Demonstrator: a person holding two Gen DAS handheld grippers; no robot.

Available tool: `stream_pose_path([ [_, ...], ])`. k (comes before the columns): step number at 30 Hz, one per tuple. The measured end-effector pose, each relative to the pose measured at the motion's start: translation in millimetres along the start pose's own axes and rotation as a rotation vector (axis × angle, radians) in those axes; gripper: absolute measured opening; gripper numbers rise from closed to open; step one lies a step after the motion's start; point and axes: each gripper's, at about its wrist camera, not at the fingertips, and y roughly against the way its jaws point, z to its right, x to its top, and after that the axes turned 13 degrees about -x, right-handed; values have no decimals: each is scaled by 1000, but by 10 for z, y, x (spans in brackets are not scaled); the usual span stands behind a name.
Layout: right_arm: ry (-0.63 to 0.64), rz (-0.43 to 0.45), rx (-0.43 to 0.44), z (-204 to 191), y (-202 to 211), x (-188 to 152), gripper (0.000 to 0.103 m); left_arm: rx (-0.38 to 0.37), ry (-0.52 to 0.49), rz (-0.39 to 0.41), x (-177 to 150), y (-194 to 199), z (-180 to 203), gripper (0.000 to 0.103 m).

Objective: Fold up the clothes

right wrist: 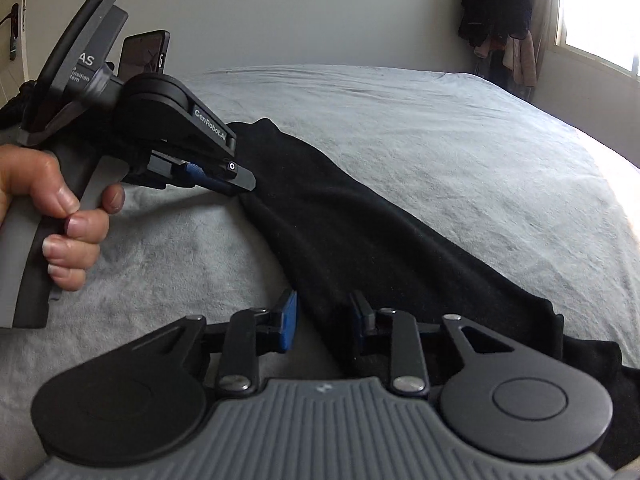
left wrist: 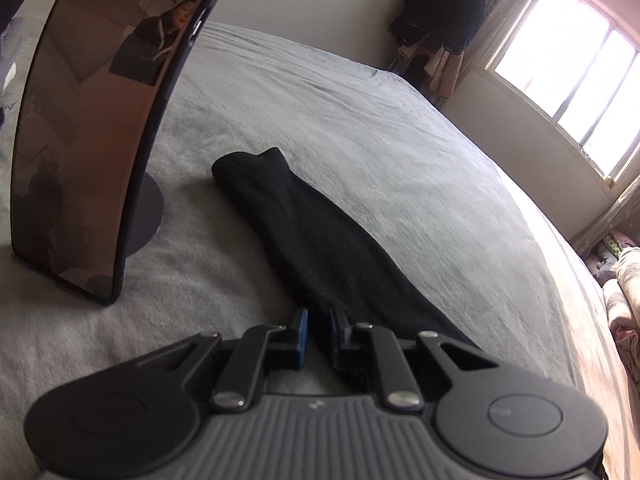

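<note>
The black garment is lying on the grey bed as a long, narrow band, running from the upper middle of the right wrist view down to its lower right corner. The left tool is pinching the band's near edge, its blue pads nearly together with dark cloth between them. The right tool is standing open over the same edge, one pad above the bedding and the other above the cloth, neither pressing.

To fold well, the right tool is probably needing to close on that edge alone, without catching the bedding, and then both ends are wanting an even lift so the band is not twisting. The cloth is looking matt, soft and limp; the bed cover is looking fleecy and slightly rumpled.
</note>
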Motion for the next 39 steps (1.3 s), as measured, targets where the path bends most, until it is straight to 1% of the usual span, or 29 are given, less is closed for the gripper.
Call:
stream_pose_path([
  [1,-15,3,2,25,4,9,8,25,-28,11,-15,-13,27,5],
  [4,-65,8,40,96,25,29,8,139,-171,39,-94,-26,224,3],
  [5,-69,6,51,98,24,31,8,165,-211,44,-119,-34,272,3],
  [6,-70,2,62,95,17,31,8,183,-243,42,-135,-44,295,7],
  [7,-62,-6,68,83,6,21,10,194,-266,37,-143,-38,307,8],
  [8,-48,-13,71,57,-11,5,15,191,-267,37,-137,-12,310,10],
  [9,-37,-9,71,24,-22,-1,19,188,-268,38,-131,14,313,23],
  [10,-28,-4,64,-1,-21,4,19,182,-264,38,-121,47,310,32],
  [11,-28,-3,63,-1,0,15,20,169,-248,36,-103,87,304,49],
  [12,-36,2,68,19,36,24,23,152,-232,31,-84,115,314,58],
  [13,-50,13,75,50,82,38,25,131,-219,23,-71,145,339,59],
  [14,-72,31,85,94,139,56,35,107,-213,12,-62,170,385,60],
  [15,-91,51,81,135,201,80,45,84,-206,2,-52,196,432,63],
  [16,-109,74,64,173,269,112,48,61,-202,-8,-46,227,485,66],
  [18,-133,107,4,226,393,165,59,21,-206,-15,-70,311,624,79],
  [20,-159,99,-62,270,486,167,64,0,-222,-20,-107,405,771,84],
  [23,-203,64,-155,344,616,143,65,-32,-270,-56,-165,522,975,90],
  [25,-244,35,-199,423,760,93,65,-51,-294,-84,-238,620,1100,92],
  [26,-264,30,-215,472,852,59,66,-60,-297,-89,-271,673,1149,95],
  [27,-290,22,-233,529,955,10,71,-68,-300,-95,-306,722,1194,99],
  [30,-348,-24,-293,681,1273,-161,73,-89,-310,-117,-436,849,1327,101],
  [33,-362,-78,-380,793,1660,-378,73,-105,-333,-138,-607,973,1484,101],
  [35,-373,-101,-436,884,1934,-528,74,-120,-368,-145,-755,1061,1624,102],
  [39,-408,-137,-537,1067,2441,-821,80,-160,-447,-181,-1059,1196,1924,102],
])
